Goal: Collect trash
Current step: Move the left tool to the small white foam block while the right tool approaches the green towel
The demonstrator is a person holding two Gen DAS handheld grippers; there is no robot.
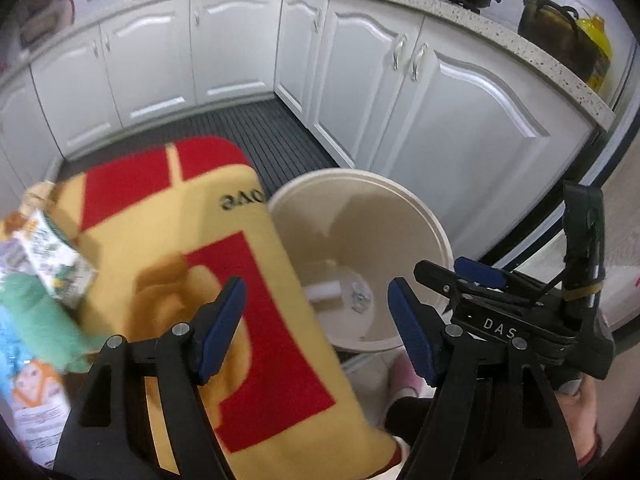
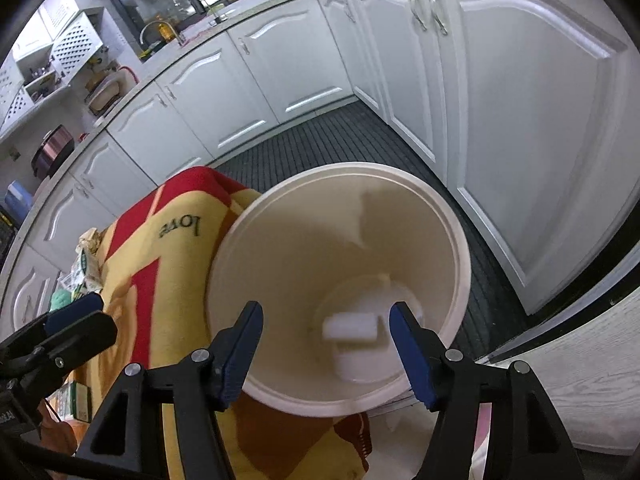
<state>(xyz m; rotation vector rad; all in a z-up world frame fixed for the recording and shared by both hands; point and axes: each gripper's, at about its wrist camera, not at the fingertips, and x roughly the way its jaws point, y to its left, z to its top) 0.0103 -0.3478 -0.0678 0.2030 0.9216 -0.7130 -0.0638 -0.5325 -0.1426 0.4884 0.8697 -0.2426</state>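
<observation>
Bin (image 2: pixel 340 216): standing on the floor beside a blanket (image 2: pixel 160 264); white trash (image 2: pixel 350 328) lying at its bottom. Right gripper (image 2: pixel 324 340): hanging open, empty, over the bin. Left gripper (image 1: pixel 316 320): gaping, empty, over the blanket. Risk: carton (image 1: pixel 56 264) and remaining litter sitting left, getting missed.

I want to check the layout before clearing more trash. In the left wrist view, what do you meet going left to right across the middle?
Green cloth → printed carton → red and yellow blanket → cream bin with a white piece inside → right gripper.
</observation>
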